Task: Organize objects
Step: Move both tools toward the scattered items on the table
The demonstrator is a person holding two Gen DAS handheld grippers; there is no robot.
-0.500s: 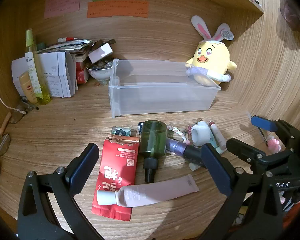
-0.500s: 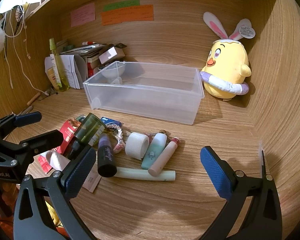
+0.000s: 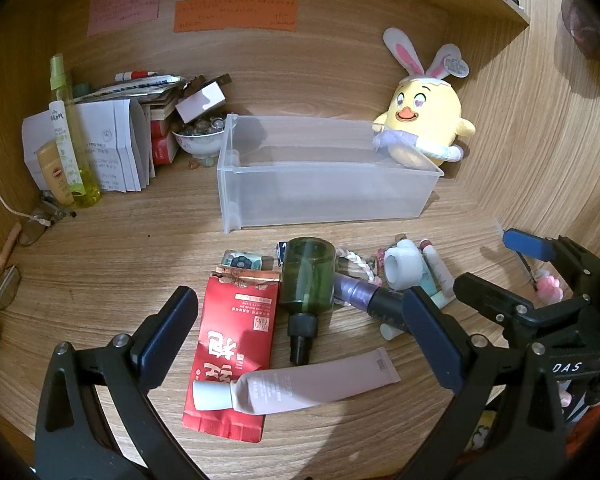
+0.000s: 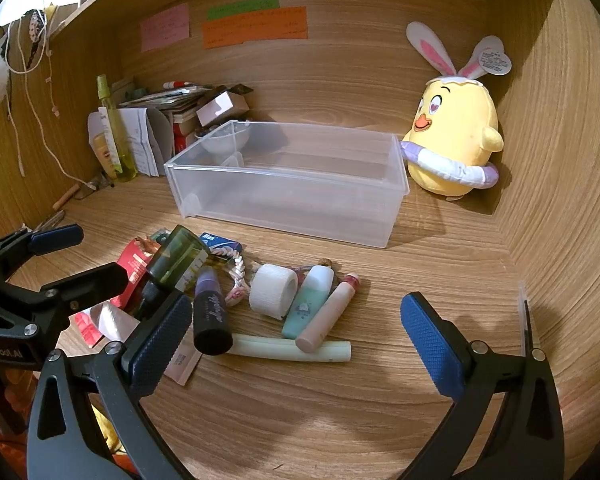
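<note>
Left wrist view. My left gripper (image 3: 300,332) fills the lower frame, its jaws spread wide and released, grasping nothing. Between its fingers, on the wood-grain desk (image 3: 100,264), lie a red foil sachet with a torn top (image 3: 232,344), a dusty-pink squeeze tube with a white cap (image 3: 300,388) resting across the sachet's lower end, and a dark green translucent bottle with a black neck (image 3: 306,284) lying on its side, neck toward the camera. Right of the bottle, a purple tube with a black cap (image 3: 364,296) lies partly behind my right-hand finger. At centre right sits a white roll of tape (image 3: 402,270). Above the clutter, at frame centre, stands the clear rectangular plastic bin (image 3: 324,196), with nothing inside. A yellow plush chick with rabbit ears (image 3: 424,120) stands at its upper right corner. At upper left are a tall yellow-green spray bottle (image 3: 70,136) and folded white papers (image 3: 116,148).

Right wrist view. My right gripper (image 4: 296,344) is likewise released and holds nothing. Between its fingers, toward the left one, a pale green stick (image 4: 288,350) lies crosswise; a mint-green small bottle with a white cap (image 4: 310,300) and a pale pink tube (image 4: 328,316) rest on it side by side. My other gripper enters at the left edge.
</note>
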